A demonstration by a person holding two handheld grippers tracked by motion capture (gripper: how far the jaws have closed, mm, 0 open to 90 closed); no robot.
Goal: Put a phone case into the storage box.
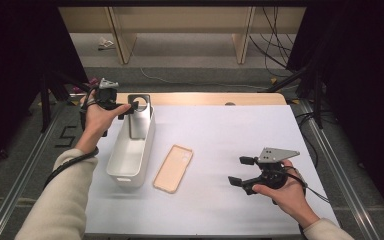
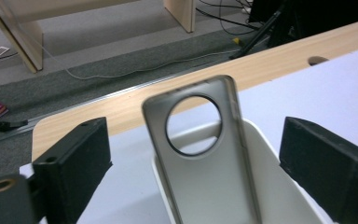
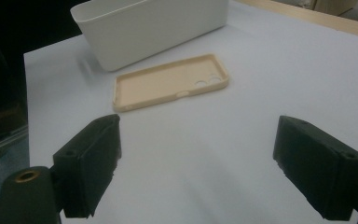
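Two tools work over a white-covered counter. Nearest the person, the right tool hangs low over the bare sheet at the near right, held in the right hand; its jaws stand spread with nothing between them. In the right gripper view, a peach phone case lies flat ahead of those jaws, inner side up, well apart from them and touching neither. In the high view that case lies to the left of the right tool, just beside the long wall of a white bin, with a narrow gap between the two.

Farther off, the left tool hovers at the bin's far end, held in the left hand. Its jaws stand wide apart, and no pad presses on anything. Between and ahead of them, a grey phone case with a large round camera hole stands upright, tilted slightly, inside the bin, its top edge rising above the rim. Beyond the left tool runs the bare wooden edge of the counter, then grey carpet with loose cables.
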